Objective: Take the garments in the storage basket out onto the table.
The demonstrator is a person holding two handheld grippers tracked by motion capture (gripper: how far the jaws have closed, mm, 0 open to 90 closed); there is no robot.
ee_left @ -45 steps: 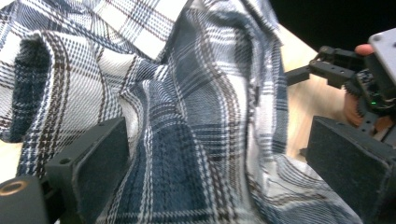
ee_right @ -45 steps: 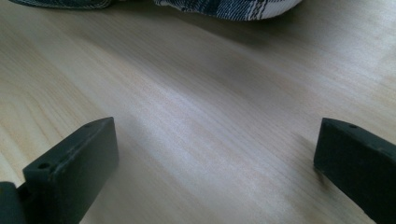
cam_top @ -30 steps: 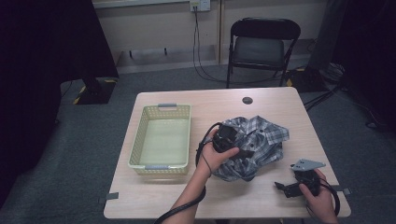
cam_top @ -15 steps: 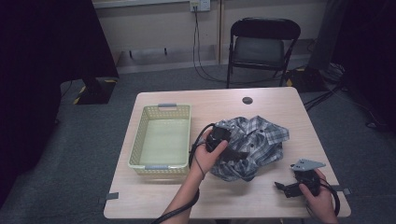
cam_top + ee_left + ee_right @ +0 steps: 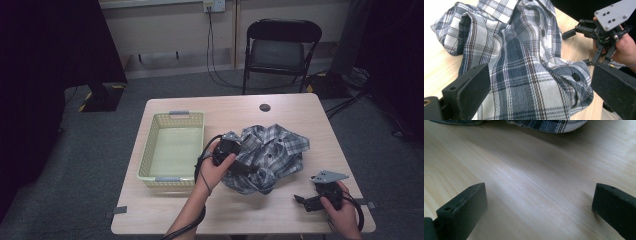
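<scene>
No readable text, label, brand, number or sign on anything in these views. Plaid shirt (image 5: 524, 67): woven check pattern and dark buttons, no tag or print legible. Grey plate (image 5: 616, 13) on the right gripper (image 5: 306, 200): screw holes, no markings. Basket (image 5: 172, 178), table (image 5: 280, 215), folding chair (image 5: 282, 52) and wall outlet (image 5: 210, 6): nothing legible at this sharpness.

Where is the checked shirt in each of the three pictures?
High view: the checked shirt lies crumpled at the table's middle, right of the basket, under the left gripper.
Left gripper view: the shirt spreads between the open jaws.
Right gripper view: its edge peeks along the top.
Shared landmark: the pale wooden table.
</scene>
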